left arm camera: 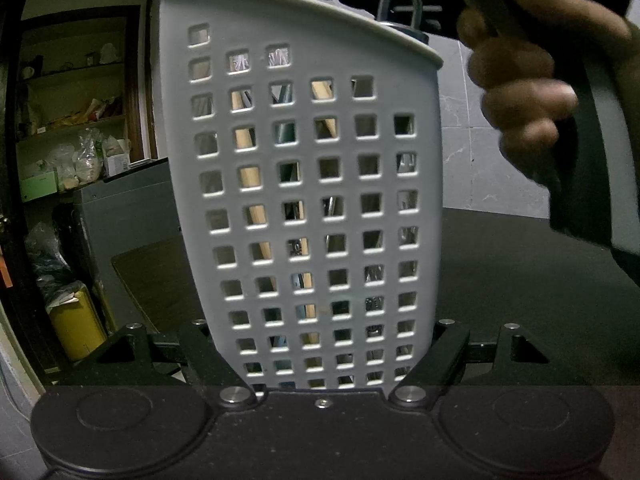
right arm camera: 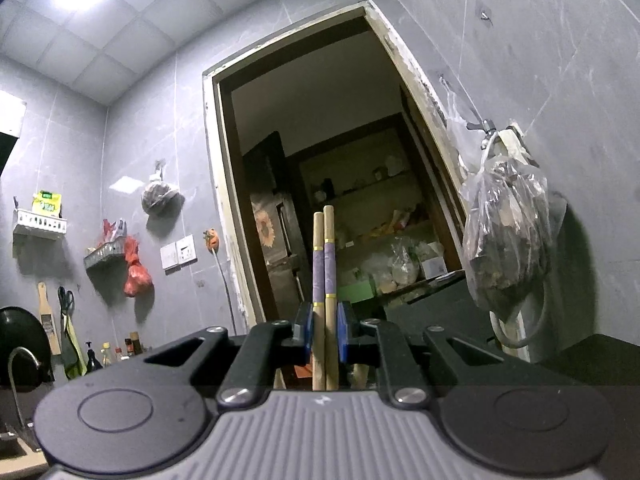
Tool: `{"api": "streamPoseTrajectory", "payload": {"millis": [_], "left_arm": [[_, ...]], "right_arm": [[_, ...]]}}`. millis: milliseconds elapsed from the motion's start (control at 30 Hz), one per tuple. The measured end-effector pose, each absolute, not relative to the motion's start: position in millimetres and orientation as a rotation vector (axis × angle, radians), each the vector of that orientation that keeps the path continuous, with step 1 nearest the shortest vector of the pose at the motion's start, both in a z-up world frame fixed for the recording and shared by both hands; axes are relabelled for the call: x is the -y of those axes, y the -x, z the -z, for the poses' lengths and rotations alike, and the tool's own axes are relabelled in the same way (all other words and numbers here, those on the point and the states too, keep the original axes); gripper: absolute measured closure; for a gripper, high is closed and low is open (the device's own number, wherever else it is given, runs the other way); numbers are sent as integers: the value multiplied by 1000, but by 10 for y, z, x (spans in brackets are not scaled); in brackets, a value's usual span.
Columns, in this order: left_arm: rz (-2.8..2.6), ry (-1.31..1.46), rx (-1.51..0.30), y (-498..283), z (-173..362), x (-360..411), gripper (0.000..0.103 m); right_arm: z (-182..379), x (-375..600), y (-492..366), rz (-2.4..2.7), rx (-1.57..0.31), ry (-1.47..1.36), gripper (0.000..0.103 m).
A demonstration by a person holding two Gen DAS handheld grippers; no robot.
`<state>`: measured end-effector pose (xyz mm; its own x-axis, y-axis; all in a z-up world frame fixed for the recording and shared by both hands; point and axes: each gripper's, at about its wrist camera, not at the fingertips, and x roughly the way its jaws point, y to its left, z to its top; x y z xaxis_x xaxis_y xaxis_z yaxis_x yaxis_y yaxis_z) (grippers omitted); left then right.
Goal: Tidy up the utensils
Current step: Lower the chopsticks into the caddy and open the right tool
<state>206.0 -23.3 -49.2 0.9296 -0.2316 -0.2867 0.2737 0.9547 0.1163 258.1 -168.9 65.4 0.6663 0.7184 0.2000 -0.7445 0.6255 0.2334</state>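
A white perforated utensil holder (left arm camera: 304,160) fills the left wrist view, standing upright and slightly tilted. My left gripper (left arm camera: 326,344) is shut on its lower part, one finger against each side. Through the holes I see wooden sticks (left arm camera: 250,176) and metal utensils, and a metal loop handle (left arm camera: 400,4) rises above the rim. My right gripper (right arm camera: 325,332) is shut on a pair of wooden chopsticks (right arm camera: 326,248) with purple bands, which point upward between its blue pads (right arm camera: 343,330). A person's hand (left arm camera: 516,80) holds that gripper's dark handle at the holder's upper right.
A dark countertop (left arm camera: 500,280) lies behind the holder. An open doorway (right arm camera: 320,140) leads to cluttered shelves (left arm camera: 72,120). A plastic bag (right arm camera: 508,232) hangs from a wall tap at right. Wall racks (right arm camera: 40,222), a red bag (right arm camera: 136,272) and a sink faucet (right arm camera: 20,364) are at left.
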Motion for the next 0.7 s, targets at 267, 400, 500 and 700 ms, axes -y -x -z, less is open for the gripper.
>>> {"api": "streamPoseTrajectory", "payload": {"millis": [267,400,500,700], "left_arm": [[258,-156,-275,-2049,485,227,25],[255,-158,-275,-2035,484,233,25],[256,-157,-275,-2037,485,231,25],[256,-153,-277,-2023,480,227,25]], "right_arm": [[-469,1747,-2481,-848,90,-282,88],[-412,1754,-2455,-854,84,-286,88],[-384,1754,-2436,-857,78,-277,88],[-400,1777,-2363,-859,60,-253,73]]}}
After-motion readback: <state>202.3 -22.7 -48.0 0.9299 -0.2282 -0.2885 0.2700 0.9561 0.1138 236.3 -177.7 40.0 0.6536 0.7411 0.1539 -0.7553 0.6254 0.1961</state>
